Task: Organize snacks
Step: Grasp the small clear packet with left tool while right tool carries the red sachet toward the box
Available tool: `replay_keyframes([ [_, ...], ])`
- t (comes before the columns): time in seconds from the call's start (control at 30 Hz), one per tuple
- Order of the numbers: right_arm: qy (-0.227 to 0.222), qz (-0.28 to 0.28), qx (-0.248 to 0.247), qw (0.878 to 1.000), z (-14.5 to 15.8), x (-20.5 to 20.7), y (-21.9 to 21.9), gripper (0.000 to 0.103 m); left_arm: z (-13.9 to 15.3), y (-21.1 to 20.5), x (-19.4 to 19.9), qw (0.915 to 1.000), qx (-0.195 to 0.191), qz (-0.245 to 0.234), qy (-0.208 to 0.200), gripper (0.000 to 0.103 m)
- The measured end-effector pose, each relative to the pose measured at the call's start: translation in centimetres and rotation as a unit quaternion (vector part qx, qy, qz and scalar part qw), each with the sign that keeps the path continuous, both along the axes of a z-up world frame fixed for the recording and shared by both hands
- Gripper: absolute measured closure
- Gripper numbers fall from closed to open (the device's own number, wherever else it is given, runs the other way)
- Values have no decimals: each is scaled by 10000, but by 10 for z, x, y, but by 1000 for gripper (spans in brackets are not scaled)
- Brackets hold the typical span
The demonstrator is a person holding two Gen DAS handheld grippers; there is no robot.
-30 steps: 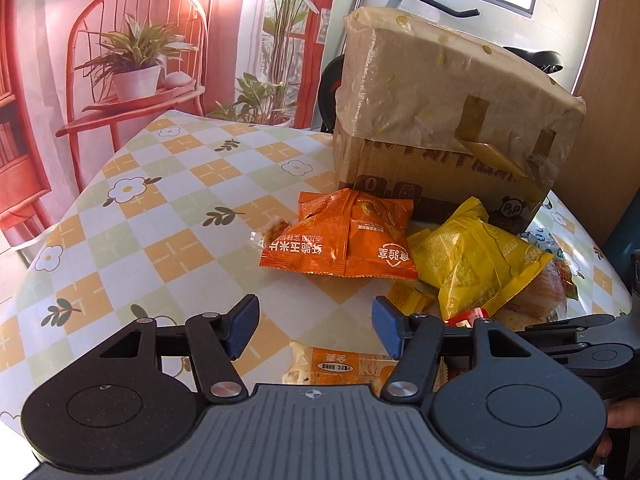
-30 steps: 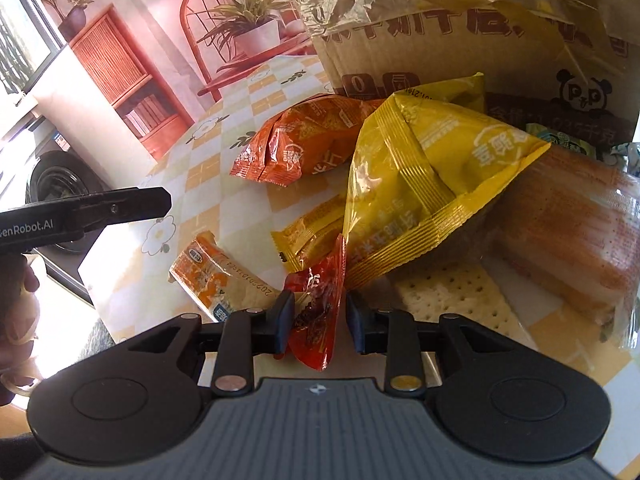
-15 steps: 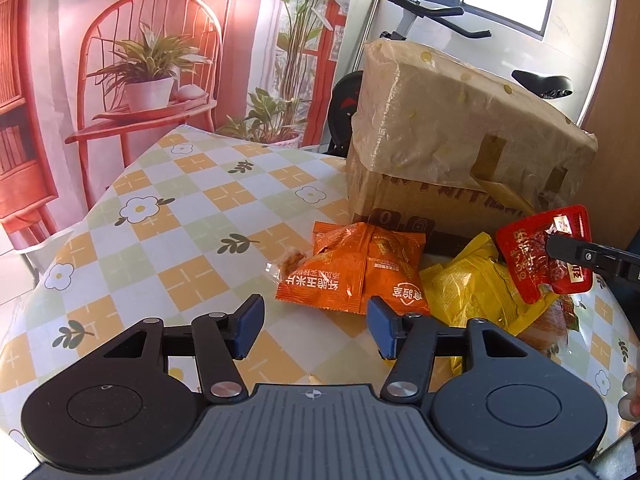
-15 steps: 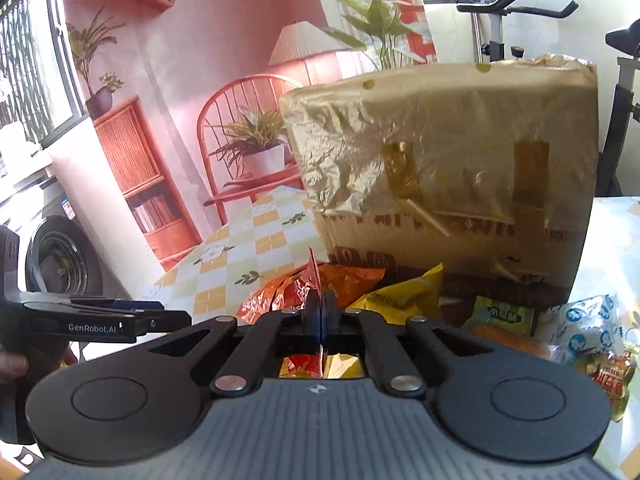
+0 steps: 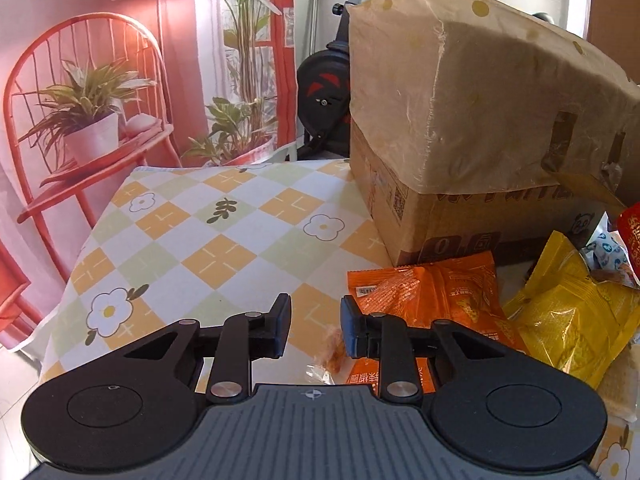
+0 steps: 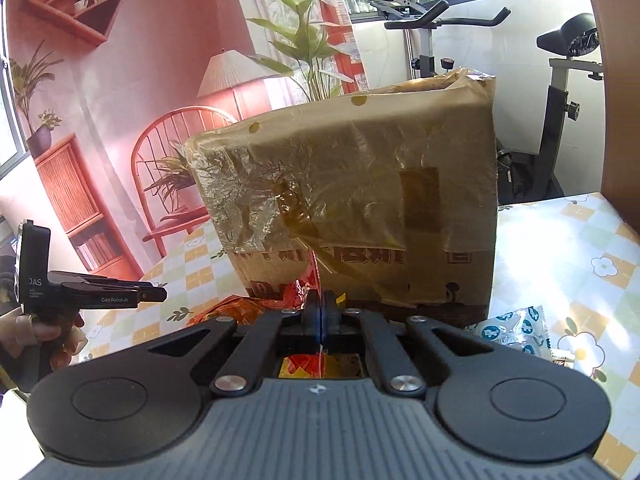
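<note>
My right gripper (image 6: 320,312) is shut on a small red packet (image 6: 308,280) and holds it up in front of a large cardboard box (image 6: 360,200) wrapped in brown film. The red packet (image 5: 630,236) also shows at the right edge of the left wrist view. My left gripper (image 5: 316,320) hovers low over the table with its jaws closing. Its pads touch nothing. A small clear-wrapped snack (image 5: 334,354) lies on the cloth just under the gap. An orange packet (image 5: 432,292) lies beside the right finger, and a yellow packet (image 5: 568,312) lies beyond it.
The table has a checked floral cloth (image 5: 200,240), and its edge falls away on the left. A blue-and-white packet (image 6: 516,328) lies right of the box. A pale cracker pack (image 5: 620,392) sits under the yellow packet. An exercise bike (image 6: 560,100) stands behind the table.
My right gripper closed on the red packet and lifted it off the pile to the front of the box. My left gripper slid closer to the orange packet and its jaws narrowed.
</note>
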State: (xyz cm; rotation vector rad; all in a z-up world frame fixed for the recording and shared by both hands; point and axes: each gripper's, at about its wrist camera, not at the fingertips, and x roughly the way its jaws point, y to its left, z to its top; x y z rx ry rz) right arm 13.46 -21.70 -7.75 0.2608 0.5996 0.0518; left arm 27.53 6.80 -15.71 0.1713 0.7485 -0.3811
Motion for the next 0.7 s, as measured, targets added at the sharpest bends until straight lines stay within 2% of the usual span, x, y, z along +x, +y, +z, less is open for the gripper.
replay_keyframes([
  [0.1, 45, -88, -21, 9999, -2, 1, -6, 102, -14, -3, 6, 9995, -83, -209, 203, 73],
  [0.37, 121, -51, -27, 9999, -2, 6, -5, 102, -46, 7, 13, 9987, 99, 16, 497, 73],
  [0.57, 159, -112, 9, 9998, -4, 5, -8, 102, -47, 7, 11, 9992, 159, 74, 365, 73],
  [0.6, 170, -121, 13, 9998, -5, 5, -8, 102, -47, 6, 10, 9993, 141, 36, 350, 83],
  [0.7, 175, -149, -3, 9997, -3, 4, -8, 102, -42, 5, 5, 9997, 80, 78, 234, 85],
])
